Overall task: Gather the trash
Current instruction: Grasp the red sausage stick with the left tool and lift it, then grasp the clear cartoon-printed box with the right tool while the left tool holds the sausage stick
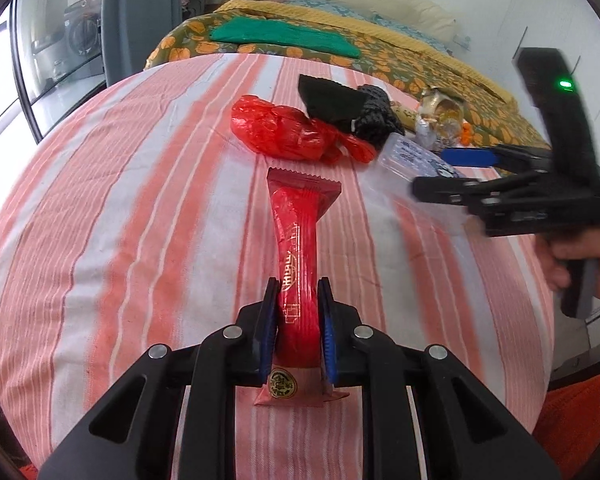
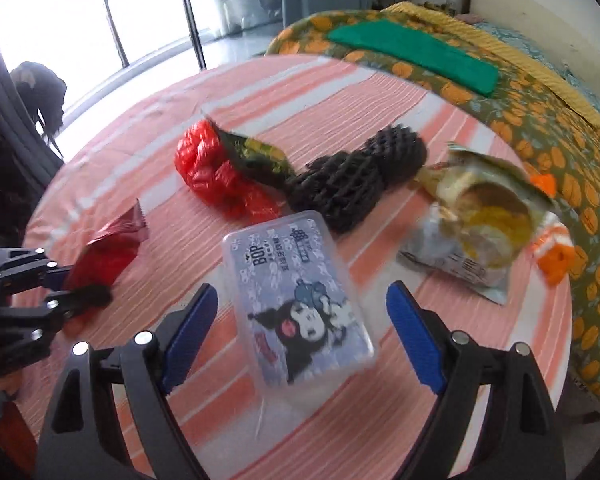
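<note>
A round worktop (image 2: 380,92) draped in a pink-and-white striped cloth fills both views, with a bed under a green quilt printed with orange pumpkins (image 2: 580,152) behind it and a flat green folded cloth (image 2: 412,54) lying on that quilt. Spread over the worktop is the trash: a silvery torn snack bag with a yellow picture (image 2: 476,232) near the bed side, a black foam mesh sleeve (image 2: 356,176) in the middle, and a crumpled red plastic bag (image 2: 216,176) touching a dark green-and-gold wrapper (image 2: 256,160) that lies over its edge. Nearer the camera lies a clear flat plastic box with a cartoon figure on its lid (image 2: 300,292), tilted on the cloth and blurred. The right tongs (image 2: 296,332) stand wide on either side of this box, their blue pads apart from its sides. The left tongs (image 1: 298,320) are drawn narrow and clamp a long red foil wrapper with gold print (image 1: 296,248), which stretches away from the pads toward the red bag, its sawtooth end free and its near end with a round gold seal resting on the cloth. A person's hand (image 1: 588,264) grips the right tool's handle.
</note>
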Demonstrator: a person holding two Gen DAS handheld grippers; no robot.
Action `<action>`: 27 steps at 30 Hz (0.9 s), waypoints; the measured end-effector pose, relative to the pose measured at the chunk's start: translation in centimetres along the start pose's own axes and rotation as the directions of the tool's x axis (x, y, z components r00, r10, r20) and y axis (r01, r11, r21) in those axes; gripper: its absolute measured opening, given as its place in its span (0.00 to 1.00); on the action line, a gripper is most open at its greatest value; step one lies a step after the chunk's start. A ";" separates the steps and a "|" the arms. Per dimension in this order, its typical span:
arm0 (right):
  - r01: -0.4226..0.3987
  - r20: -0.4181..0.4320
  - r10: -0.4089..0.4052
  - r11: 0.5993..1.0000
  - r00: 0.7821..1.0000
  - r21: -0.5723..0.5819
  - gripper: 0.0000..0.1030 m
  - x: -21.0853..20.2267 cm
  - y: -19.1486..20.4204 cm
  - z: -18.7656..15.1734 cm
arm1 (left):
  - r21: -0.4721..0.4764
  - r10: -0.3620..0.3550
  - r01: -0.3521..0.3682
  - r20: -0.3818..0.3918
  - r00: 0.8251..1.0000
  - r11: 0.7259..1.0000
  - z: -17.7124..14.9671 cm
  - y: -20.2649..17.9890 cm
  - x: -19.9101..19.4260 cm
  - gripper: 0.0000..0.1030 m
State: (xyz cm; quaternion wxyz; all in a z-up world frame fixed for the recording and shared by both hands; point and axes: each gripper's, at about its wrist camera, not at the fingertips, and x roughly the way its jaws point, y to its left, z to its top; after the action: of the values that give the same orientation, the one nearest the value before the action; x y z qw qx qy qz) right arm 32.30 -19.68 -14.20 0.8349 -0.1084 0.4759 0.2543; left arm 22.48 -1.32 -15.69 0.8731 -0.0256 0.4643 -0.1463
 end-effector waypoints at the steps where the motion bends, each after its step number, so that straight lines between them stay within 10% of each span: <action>1: 0.005 -0.007 -0.005 1.000 1.000 -0.009 0.81 0.6 0.4 -0.2 | 0.002 -0.013 0.013 -0.002 1.000 1.000 -0.1 -0.2 0.0 0.18; 3: 0.000 -0.029 0.000 1.000 1.000 0.009 0.67 1.1 0.4 -0.4 | 0.018 -0.043 0.043 -0.012 0.999 0.999 -0.3 -0.8 0.1 0.18; 18: 0.141 -0.113 -0.122 0.974 0.986 0.177 0.62 -5.4 -0.4 -12.0 | 0.120 -0.099 0.105 -0.054 0.994 0.987 -2.0 -4.2 -0.1 0.19; 21: 0.116 -0.118 -0.094 0.974 0.989 0.196 0.64 -6.5 0.7 -14.2 | 0.146 -0.150 0.161 -0.088 0.985 0.976 -2.6 -4.3 -0.7 0.39; 23: 0.101 -0.121 -0.076 0.971 0.990 0.215 0.73 -7.1 0.7 -14.6 | 0.167 -0.159 0.171 -0.086 0.984 0.971 -2.9 -4.6 -1.2 0.70; 27: 0.116 -0.103 -0.095 0.968 0.990 0.221 0.77 -8.0 0.3 -13.6 | 0.222 -0.117 0.127 -0.058 0.991 0.967 -3.1 -5.1 -1.4 0.76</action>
State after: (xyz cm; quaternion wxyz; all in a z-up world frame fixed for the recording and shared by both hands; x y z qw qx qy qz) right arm 18.79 -27.73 -14.53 0.8313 -0.0492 0.5333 0.1485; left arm 18.07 -5.50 -15.38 0.8492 0.0485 0.4615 -0.2521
